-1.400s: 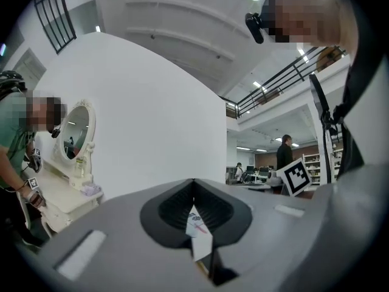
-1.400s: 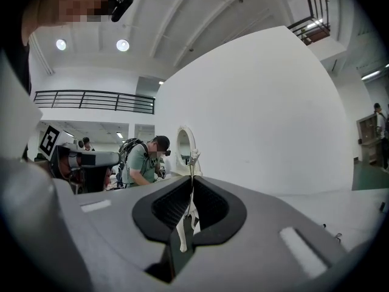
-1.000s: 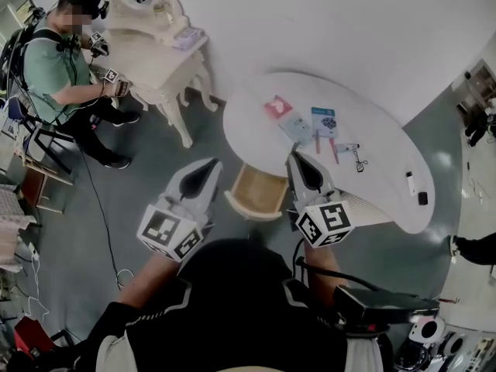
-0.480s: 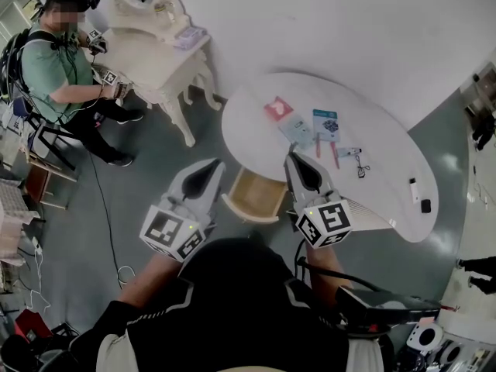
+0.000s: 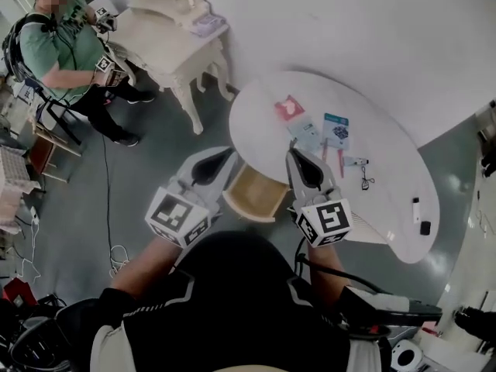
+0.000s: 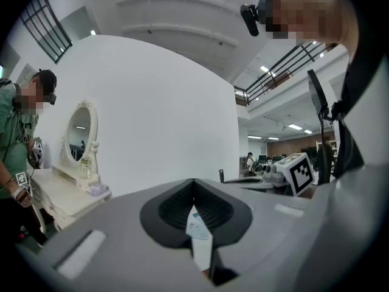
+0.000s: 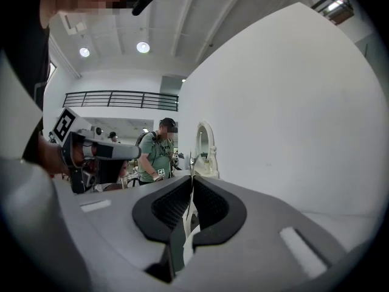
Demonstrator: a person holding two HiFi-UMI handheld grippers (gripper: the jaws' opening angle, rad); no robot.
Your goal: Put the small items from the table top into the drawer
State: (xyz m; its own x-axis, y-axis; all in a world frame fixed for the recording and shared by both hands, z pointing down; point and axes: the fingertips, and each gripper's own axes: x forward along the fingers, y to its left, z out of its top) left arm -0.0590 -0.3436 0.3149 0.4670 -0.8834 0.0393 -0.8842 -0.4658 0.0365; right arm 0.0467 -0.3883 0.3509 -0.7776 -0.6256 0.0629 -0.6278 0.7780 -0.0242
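Note:
The white rounded table (image 5: 372,142) carries small items: a red card (image 5: 289,107), pale blue packets (image 5: 308,135), a blue card (image 5: 336,126), red pens (image 5: 339,158), a metal curler (image 5: 364,178), a white stick (image 5: 416,205) and a small black piece (image 5: 423,227). An open wooden drawer (image 5: 256,194) juts from the table's near side, between my two grippers. My left gripper (image 5: 227,154) is shut and holds nothing, just left of the drawer. My right gripper (image 5: 293,155) is shut too, empty, over the table's near edge. Both gripper views look level across the room, past shut jaws.
A person (image 5: 66,49) sits at a white dressing table (image 5: 174,45) with an oval mirror (image 6: 79,135) at the far left. A cable (image 5: 108,208) trails over the grey floor. A white wall (image 5: 349,29) runs behind the table. My right gripper's marker cube (image 6: 301,172) shows in the left gripper view.
The head view has swung, so the table and the seated person sit a little further right. Both grippers stay shut near the drawer; the left one has edged slightly toward it.

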